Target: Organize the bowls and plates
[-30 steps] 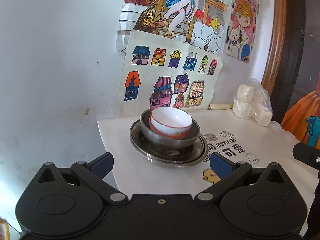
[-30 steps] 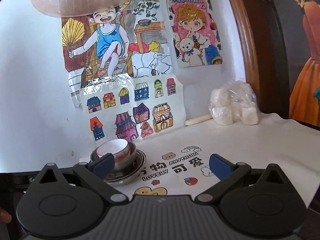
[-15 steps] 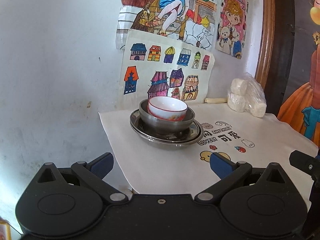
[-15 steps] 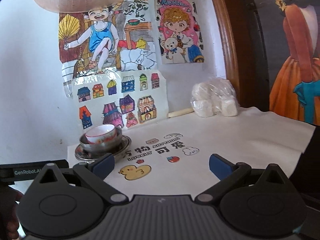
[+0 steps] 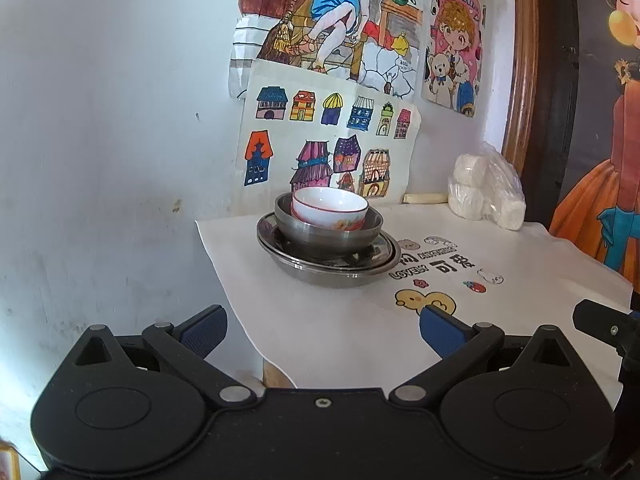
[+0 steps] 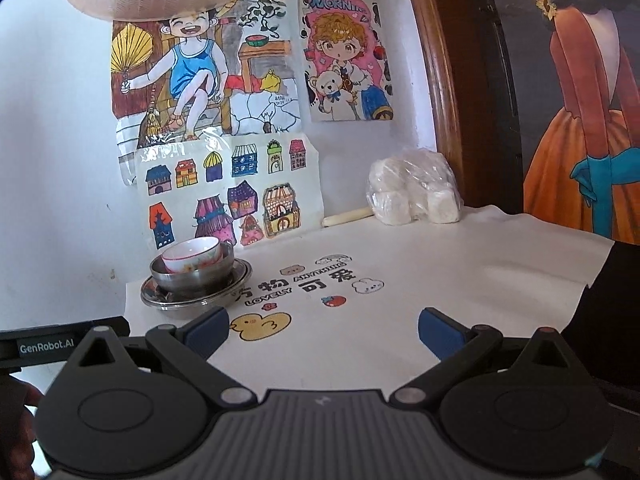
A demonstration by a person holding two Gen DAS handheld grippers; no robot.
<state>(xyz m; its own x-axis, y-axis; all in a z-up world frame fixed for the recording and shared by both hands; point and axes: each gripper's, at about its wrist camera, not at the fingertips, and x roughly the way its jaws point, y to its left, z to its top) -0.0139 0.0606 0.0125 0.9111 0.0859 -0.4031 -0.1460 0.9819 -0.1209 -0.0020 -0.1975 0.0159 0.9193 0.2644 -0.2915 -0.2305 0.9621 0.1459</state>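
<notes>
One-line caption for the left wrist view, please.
Open left tongs face a stack on the white tablecloth: white bowl in steel bowl on steel plate.

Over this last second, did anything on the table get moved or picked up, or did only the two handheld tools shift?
Only the tools moved. Both the left gripper and right gripper drew back from the stack, jaws wide open and empty throughout. Nothing was gripped or released. The white bowl sits in the steel bowl on the steel plate as before, and the plastic bag near the wall has not shifted.
</notes>
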